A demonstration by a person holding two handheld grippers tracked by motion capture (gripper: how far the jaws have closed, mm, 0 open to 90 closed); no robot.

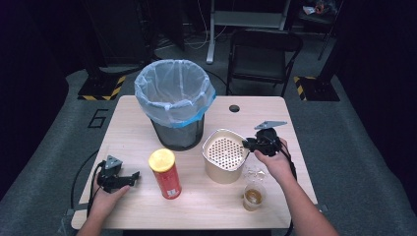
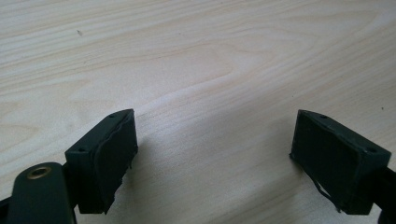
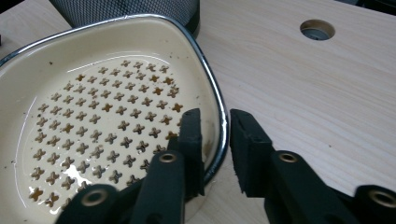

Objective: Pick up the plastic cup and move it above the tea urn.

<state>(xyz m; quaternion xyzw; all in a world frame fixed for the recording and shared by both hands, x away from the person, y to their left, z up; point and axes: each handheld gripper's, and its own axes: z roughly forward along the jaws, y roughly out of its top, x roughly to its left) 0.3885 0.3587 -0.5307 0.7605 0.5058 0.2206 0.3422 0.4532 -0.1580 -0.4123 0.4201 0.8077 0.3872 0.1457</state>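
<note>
The right gripper (image 1: 250, 143) sits at centre right of the high view, its jaws closed over the rim of the cream strainer pot (image 1: 223, 156). In the right gripper view one jaw lies inside the wall and the other outside, with the chrome edge (image 3: 219, 121) pinched between them — a sensible hold, since a thin rim is the one part of such a wide vessel that narrow jaws can span. The perforated insert (image 3: 102, 135) with its cross-shaped holes looks wet and carries brown flecks, so the pot is probably being gripped to lift or tip it. The lined bin (image 1: 174, 101) stands just behind it in the upper middle of the frame, open-mouthed, a likely place for dregs. A cup of amber liquid (image 1: 253, 196) stands near the lower right, below the person's right hand (image 1: 275, 164), apart from the pot. The red can with a yellow lid (image 1: 165, 173) stands upright in the lower middle, clear of both tools. The left gripper (image 1: 129, 178) rests low at the lower left of the table (image 1: 133, 123), its jaws spread wide with bare wood between them — parked out of the way, it seems, while the right does the work. The rim hold is off-centre, so the pot may swing if raised.
</note>
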